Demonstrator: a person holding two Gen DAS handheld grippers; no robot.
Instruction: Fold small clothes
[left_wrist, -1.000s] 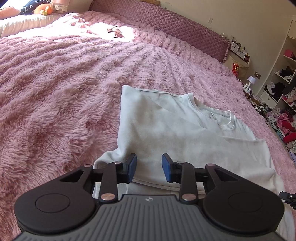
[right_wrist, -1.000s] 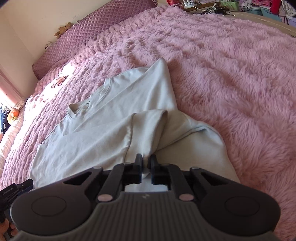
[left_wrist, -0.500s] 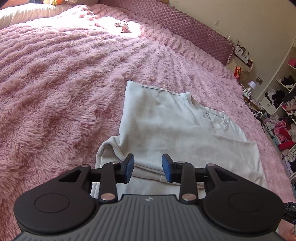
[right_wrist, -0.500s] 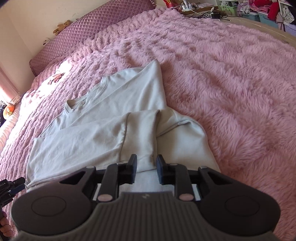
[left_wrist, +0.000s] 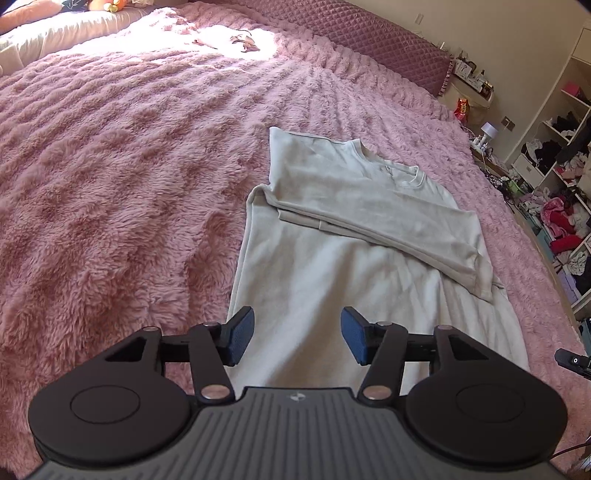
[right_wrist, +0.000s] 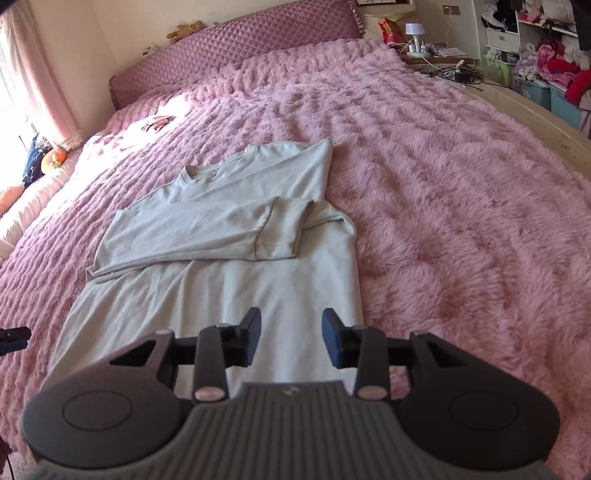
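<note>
We see a pale long-sleeved shirt (left_wrist: 332, 266) lying flat on the pink fluffy blanket (left_wrist: 110, 184), collar toward twelve o'clock near the quilted headboard (right_wrist: 236, 48). Both sleeves are folded across its chest, one over the other. Our left gripper (left_wrist: 297, 336) hangs above the shirt's lower half, at six o'clock in its own view; its jaws have just been opening and stand wide apart with nothing between them. Our right gripper (right_wrist: 291, 341) hangs above the shirt's hem edge; its jaws have also just been opening, apart and empty.
</note>
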